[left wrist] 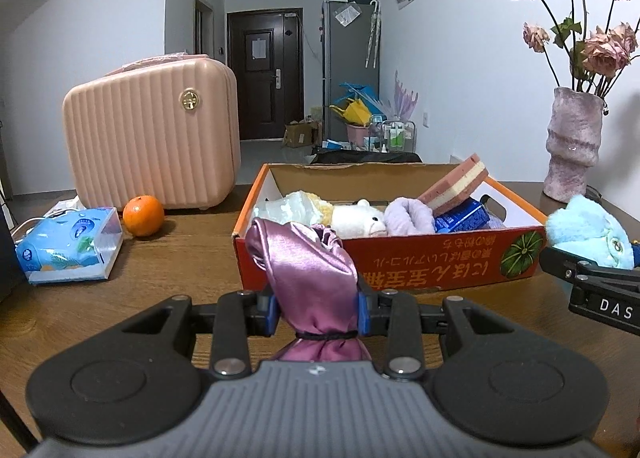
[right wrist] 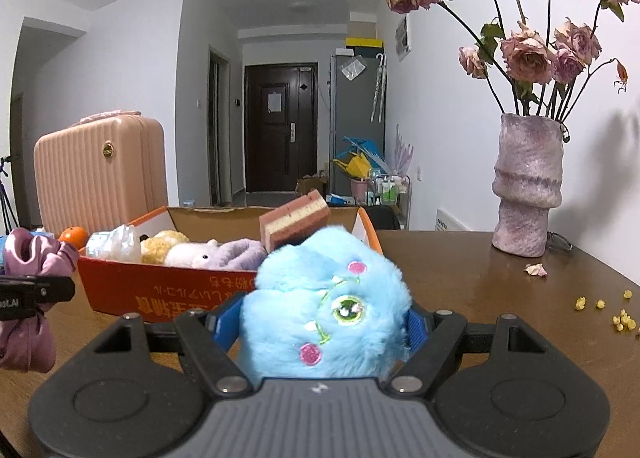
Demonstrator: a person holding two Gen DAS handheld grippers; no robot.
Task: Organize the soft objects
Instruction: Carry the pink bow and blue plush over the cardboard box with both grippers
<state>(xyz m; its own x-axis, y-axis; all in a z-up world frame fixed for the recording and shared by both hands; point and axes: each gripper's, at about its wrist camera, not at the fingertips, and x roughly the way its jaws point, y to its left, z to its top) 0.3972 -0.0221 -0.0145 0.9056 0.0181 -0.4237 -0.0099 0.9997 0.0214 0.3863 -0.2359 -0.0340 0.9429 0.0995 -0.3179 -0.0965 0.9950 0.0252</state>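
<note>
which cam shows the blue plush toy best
The right wrist view: the blue plush toy fills the centre, face and embroidered eye visible, clamped in the right gripper. The left wrist view catches only part of it at the right edge.

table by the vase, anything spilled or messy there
Yes: small yellow crumbs lie scattered on the table toward its right edge, and a fallen petal sits beside the vase of wilted roses.

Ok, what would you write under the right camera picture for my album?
Right gripper squeezing a fluffy blue toy near the orange box.
</note>
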